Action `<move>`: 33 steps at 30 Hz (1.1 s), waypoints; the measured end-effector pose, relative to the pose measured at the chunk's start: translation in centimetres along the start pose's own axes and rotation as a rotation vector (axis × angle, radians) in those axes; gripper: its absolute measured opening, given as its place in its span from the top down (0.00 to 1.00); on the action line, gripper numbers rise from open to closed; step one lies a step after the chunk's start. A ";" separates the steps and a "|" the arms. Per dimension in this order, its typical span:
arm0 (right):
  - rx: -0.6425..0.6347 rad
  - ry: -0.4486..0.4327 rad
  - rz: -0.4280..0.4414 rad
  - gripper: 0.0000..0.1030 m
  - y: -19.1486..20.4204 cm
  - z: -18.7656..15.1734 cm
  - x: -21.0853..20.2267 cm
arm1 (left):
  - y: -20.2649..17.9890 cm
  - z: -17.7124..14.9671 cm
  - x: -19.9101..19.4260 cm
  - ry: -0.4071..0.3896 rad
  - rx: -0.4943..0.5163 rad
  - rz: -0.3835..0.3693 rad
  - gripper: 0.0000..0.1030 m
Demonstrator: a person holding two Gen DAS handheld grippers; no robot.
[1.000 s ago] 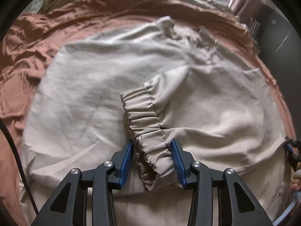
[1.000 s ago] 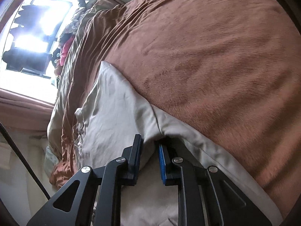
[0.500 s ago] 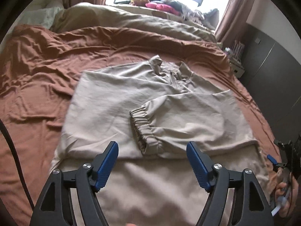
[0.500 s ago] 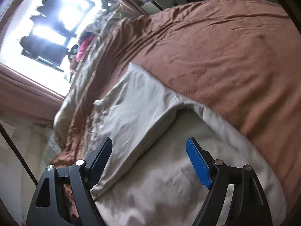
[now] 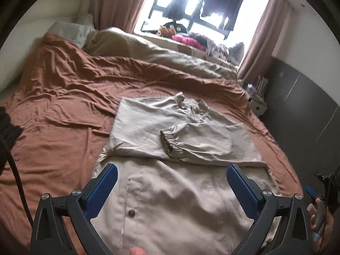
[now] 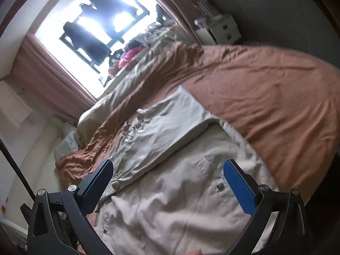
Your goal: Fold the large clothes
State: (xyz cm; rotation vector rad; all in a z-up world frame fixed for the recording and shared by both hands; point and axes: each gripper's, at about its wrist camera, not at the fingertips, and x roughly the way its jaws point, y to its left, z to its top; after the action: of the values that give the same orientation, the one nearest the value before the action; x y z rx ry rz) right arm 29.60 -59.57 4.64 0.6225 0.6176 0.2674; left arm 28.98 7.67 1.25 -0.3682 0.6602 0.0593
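A beige jacket (image 5: 170, 193) lies flat on the brown bedspread (image 5: 53, 127), collar toward the window. Its sleeves are folded across the chest, and the elastic cuff (image 5: 171, 141) of the top sleeve rests near the middle. My left gripper (image 5: 170, 182) is open and empty, raised above the jacket's lower half. My right gripper (image 6: 167, 177) is open and empty, above the jacket (image 6: 170, 201) near its snap button (image 6: 220, 185). It also shows at the right edge of the left wrist view (image 5: 323, 193), in a hand.
A crumpled beige duvet (image 5: 159, 57) and pillows lie at the head of the bed under the bright window. A small white cabinet (image 5: 258, 104) and a dark wardrobe stand to the right of the bed. A black cable (image 5: 12, 165) hangs at the left.
Both grippers opened, the left letting go of the sleeve cuff and the right letting go of the jacket's edge. Both pulled back and rose away from the jacket.
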 end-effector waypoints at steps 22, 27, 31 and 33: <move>-0.366 0.001 0.002 0.00 1.3 -8.0 -9.9 | 3.1 -9.6 -12.2 -0.140 0.037 0.019 0.00; -0.379 0.004 -0.021 0.00 0.6 -9.4 -11.9 | 4.2 -11.7 -14.5 -0.164 -0.008 -0.015 0.00; -0.388 0.001 -0.040 0.00 -0.2 -10.3 -12.7 | 4.2 -13.2 -15.5 -0.152 0.025 0.034 0.00; -0.392 0.002 -0.051 0.00 -0.7 -10.7 -12.7 | 4.6 -13.7 -15.8 -0.159 0.023 0.021 0.00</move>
State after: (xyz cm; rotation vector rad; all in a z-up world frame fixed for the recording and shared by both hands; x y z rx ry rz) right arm 13.12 -60.38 3.16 0.2286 0.5627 0.3311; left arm 7.64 8.13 -0.59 -0.3302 0.5076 0.1001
